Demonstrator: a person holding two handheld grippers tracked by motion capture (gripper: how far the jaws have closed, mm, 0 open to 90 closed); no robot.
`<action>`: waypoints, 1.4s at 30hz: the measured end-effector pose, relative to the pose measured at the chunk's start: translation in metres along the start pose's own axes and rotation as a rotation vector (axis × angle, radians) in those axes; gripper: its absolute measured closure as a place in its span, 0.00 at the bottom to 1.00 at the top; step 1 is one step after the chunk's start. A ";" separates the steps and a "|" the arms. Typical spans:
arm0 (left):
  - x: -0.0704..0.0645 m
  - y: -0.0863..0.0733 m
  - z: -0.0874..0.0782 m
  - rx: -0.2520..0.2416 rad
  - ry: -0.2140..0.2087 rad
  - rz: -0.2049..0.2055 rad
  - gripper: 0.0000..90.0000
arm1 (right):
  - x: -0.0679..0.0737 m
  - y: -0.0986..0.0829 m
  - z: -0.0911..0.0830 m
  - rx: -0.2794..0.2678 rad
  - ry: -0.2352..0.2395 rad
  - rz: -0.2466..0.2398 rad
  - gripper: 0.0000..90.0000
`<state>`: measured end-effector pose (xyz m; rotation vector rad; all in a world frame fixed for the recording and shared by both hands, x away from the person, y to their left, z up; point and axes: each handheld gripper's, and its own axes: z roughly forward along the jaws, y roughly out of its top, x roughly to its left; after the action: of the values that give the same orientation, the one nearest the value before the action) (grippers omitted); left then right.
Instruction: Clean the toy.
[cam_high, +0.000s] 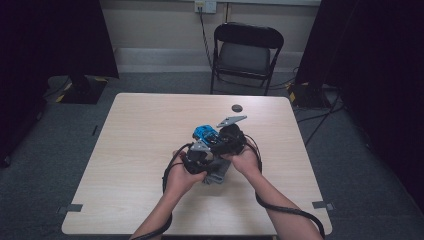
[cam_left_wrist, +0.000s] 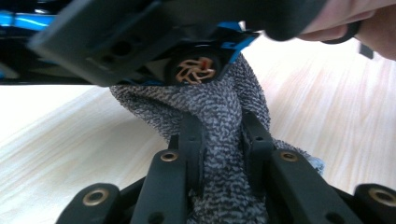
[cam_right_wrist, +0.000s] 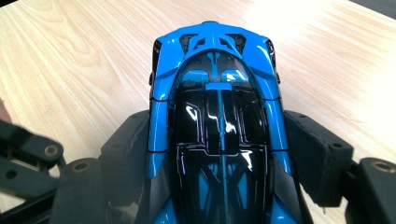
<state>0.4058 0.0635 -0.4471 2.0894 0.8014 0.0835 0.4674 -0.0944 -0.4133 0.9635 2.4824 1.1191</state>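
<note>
A blue and black toy car (cam_right_wrist: 219, 93) is clamped by its sides between the jaws of my right gripper (cam_right_wrist: 219, 156), held above the table's middle. In the high view the car (cam_high: 205, 132) sits just ahead of both hands. My left gripper (cam_left_wrist: 220, 125) is shut on a grey speckled cloth (cam_left_wrist: 219, 102), whose bunched end presses against the car's copper-coloured wheel (cam_left_wrist: 195, 70). From the high view the left gripper (cam_high: 199, 154) sits close under the right gripper (cam_high: 226, 137), and the cloth (cam_high: 218, 175) hangs down to the table.
The light wooden table (cam_high: 145, 150) carries a small dark disc (cam_high: 236, 108) near its far edge. A black folding chair (cam_high: 246, 50) stands behind the table. Cables trail from both grippers along the forearms. Dark curtains flank the room.
</note>
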 end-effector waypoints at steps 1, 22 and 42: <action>-0.001 0.000 0.000 0.002 -0.006 0.000 0.83 | 0.000 0.000 0.000 -0.001 0.000 0.000 0.31; -0.021 -0.004 0.007 0.000 -0.064 0.052 0.83 | -0.001 -0.001 0.003 0.004 0.000 0.011 0.31; 0.001 -0.016 -0.015 0.033 0.009 0.037 0.83 | -0.012 -0.002 -0.012 -0.020 -0.011 0.031 0.31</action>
<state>0.3937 0.0817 -0.4498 2.1362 0.7744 0.1002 0.4701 -0.1106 -0.4076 1.0030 2.4511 1.1425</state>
